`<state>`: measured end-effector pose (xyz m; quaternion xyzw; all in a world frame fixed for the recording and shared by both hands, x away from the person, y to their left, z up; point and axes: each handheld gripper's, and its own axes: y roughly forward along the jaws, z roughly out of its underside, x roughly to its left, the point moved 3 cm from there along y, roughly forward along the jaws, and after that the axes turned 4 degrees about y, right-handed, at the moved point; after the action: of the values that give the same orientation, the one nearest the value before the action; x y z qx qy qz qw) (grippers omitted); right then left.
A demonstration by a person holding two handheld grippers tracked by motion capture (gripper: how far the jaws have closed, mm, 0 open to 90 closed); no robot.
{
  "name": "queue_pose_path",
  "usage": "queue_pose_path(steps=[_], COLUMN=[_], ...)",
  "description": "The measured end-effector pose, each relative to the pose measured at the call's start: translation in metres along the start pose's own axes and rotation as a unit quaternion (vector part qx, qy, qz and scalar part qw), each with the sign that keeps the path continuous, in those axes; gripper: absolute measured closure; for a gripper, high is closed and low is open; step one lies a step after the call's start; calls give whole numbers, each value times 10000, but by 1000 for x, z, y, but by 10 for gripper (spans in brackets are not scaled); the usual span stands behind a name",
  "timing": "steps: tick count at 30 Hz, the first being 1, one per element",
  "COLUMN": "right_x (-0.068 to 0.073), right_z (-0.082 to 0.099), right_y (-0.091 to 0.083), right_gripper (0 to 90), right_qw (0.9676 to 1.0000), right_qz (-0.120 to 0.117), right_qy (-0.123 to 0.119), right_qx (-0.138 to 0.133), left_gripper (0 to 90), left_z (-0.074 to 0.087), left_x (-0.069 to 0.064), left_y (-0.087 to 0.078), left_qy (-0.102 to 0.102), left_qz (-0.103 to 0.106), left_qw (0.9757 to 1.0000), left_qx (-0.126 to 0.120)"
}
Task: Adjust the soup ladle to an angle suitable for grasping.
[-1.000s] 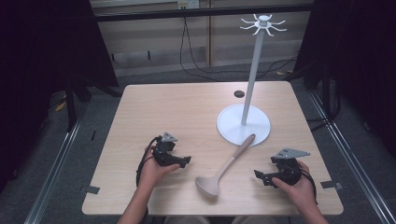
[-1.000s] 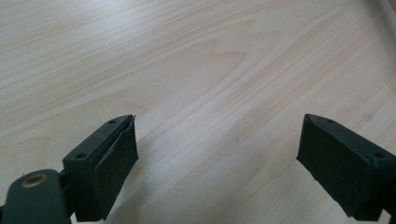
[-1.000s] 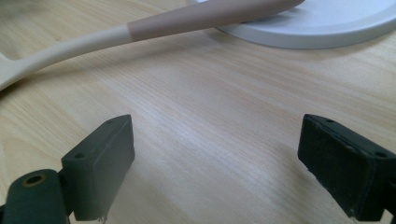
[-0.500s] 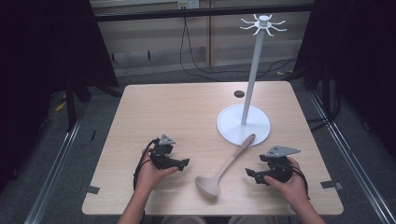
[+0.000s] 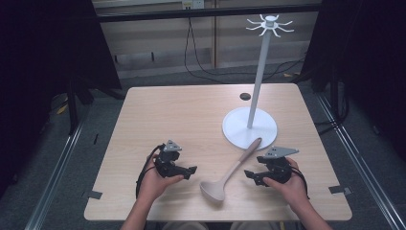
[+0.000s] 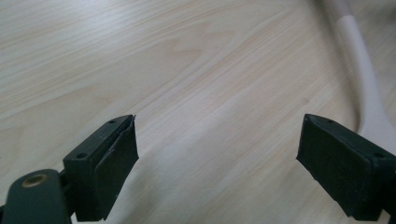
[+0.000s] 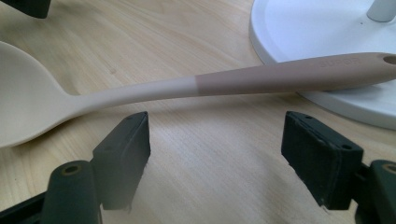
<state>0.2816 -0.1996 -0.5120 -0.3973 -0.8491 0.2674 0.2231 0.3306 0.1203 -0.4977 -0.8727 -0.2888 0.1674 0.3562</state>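
A beige ladle-like spoon (image 5: 233,168) lies on the wooden table (image 5: 182,115), its bowl towards me and its handle tip resting on the white base of the hook stand (image 5: 237,130). My left gripper (image 5: 191,170) rests open left of the bowl, and in the left gripper view (image 6: 217,154) the pale spoon (image 6: 363,70) runs past its right jaw. My right gripper (image 5: 250,176) sits just right of the handle, open. In the right gripper view (image 7: 217,149) the spoon (image 7: 196,86) lies crosswise beyond the jaws. Those jaws have just been closing a little, with nothing between them.
The stand's white pole (image 5: 258,76) rises from the round base (image 7: 317,28) and ends in a ring of hooks (image 5: 269,23). A small dark disc (image 5: 245,96) lies on the table behind the base. Dark curtains and metal rails flank the table.
My right gripper has slid left towards the spoon's handle. The left hand and the spoon have stayed where they were.
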Motion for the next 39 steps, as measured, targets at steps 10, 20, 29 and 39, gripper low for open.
queue_pose_path(steps=[10,20,29,39], right_x=[15,45,66,74], right_z=[-4,-7,2,-2], right_y=[4,16,35,42], right_gripper=[486,839,900,900], right_qw=[9993,9922,9835,9808], right_qz=[-254,-973,-1224,-1307], right_qy=[-266,-768,-1208,-1325], right_qx=[-40,130,562,576], left_gripper=[121,120,121,121], left_z=[0,2,4,6], left_x=[-2,1,5,7], left_y=[0,-3,-9,-14], left_qy=[9,-12,-77,-96], left_qz=[49,-6,-90,-133], left_qw=[10000,10000,9999,9998], left_qx=[-6,2,-53,-66])
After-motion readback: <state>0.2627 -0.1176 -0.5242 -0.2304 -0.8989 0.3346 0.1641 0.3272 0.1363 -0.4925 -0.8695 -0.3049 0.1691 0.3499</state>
